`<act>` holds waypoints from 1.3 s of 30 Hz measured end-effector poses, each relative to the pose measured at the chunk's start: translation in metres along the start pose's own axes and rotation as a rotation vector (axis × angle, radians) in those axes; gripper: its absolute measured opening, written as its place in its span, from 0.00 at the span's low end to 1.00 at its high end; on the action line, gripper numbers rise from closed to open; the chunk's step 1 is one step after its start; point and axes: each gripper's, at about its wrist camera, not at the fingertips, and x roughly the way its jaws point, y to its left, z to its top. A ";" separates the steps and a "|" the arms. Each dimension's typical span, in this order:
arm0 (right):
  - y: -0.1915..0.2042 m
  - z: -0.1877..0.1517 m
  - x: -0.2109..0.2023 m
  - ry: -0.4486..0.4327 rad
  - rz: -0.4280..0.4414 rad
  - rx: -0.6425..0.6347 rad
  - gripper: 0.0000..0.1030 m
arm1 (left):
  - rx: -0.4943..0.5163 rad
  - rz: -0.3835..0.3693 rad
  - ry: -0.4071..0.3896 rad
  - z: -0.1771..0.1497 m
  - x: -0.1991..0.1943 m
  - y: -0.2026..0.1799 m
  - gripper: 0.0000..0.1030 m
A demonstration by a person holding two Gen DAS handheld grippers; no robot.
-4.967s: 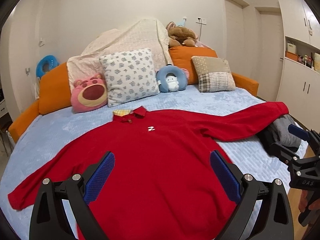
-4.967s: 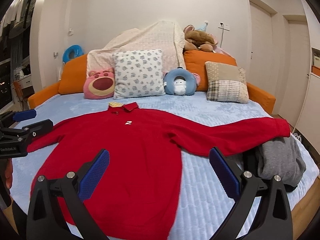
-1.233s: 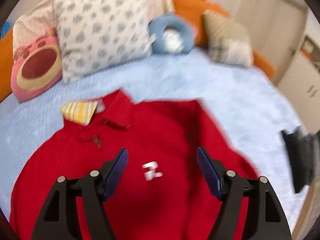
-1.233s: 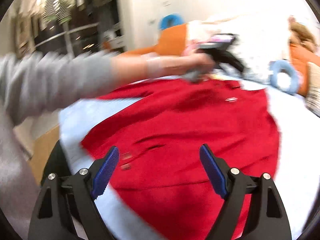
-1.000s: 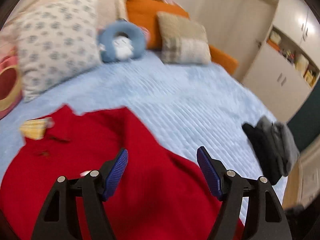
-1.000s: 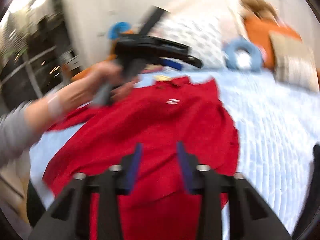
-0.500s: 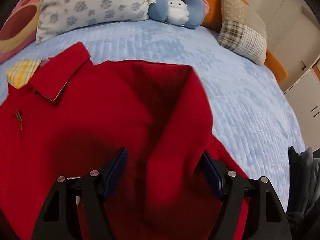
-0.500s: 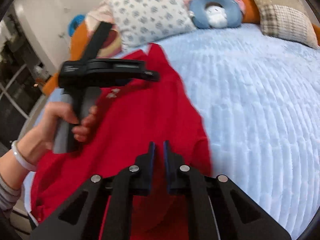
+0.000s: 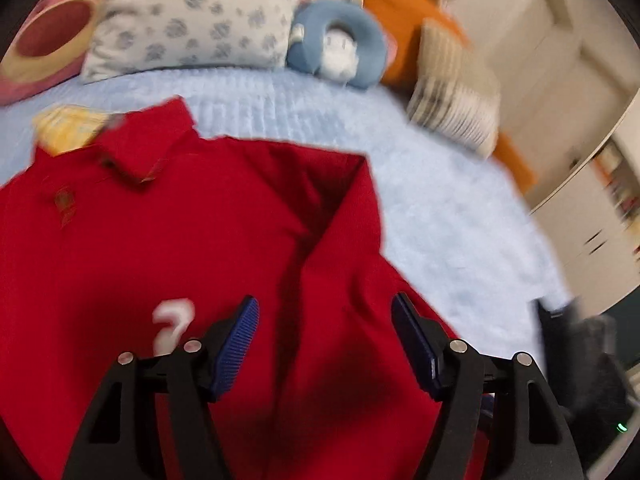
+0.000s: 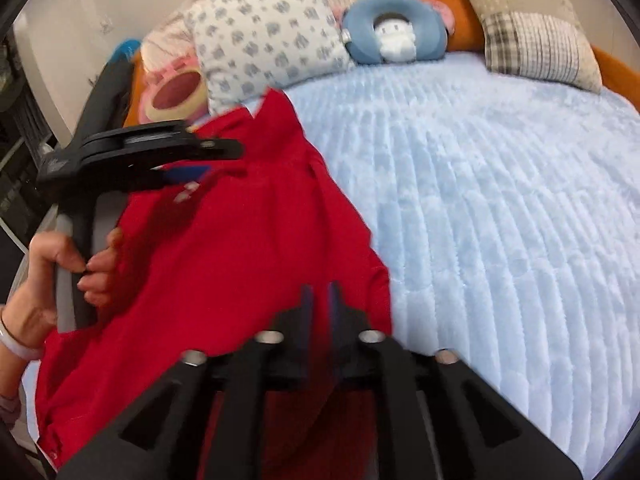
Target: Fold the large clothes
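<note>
Red polo sweater is spread on the blue bedspread, its right side already turned inward from 3 o'clock. The right gripper is clamped on the folded red cloth at 6 o'clock, while the left gripper is held with jaws apart above the chest. The fold is best laid flat and released gently; no containers are seen.

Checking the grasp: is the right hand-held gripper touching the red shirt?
Touching. The right wrist view shows the right hand-held gripper shut on a fold of the red shirt.
</note>
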 end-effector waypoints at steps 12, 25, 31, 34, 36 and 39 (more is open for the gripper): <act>0.155 -0.005 -0.090 -0.130 0.103 -0.303 0.78 | -0.401 0.242 -0.120 -0.143 -0.272 0.194 0.94; 0.276 0.003 -0.046 -0.039 0.022 -0.406 0.96 | -0.970 0.464 -0.302 -0.323 -0.479 0.440 0.94; 0.311 0.012 0.016 0.113 -0.065 -0.403 0.96 | -0.944 0.546 -0.324 -0.336 -0.499 0.479 0.94; 0.328 0.017 0.030 0.138 0.030 -0.380 0.96 | -0.972 0.479 -0.308 -0.342 -0.491 0.501 0.94; 0.338 0.022 0.040 0.163 0.069 -0.362 0.96 | -1.006 0.415 -0.316 -0.346 -0.483 0.510 0.94; 0.356 0.030 0.052 0.158 0.072 -0.385 0.96 | -0.971 0.437 -0.350 -0.348 -0.484 0.511 0.94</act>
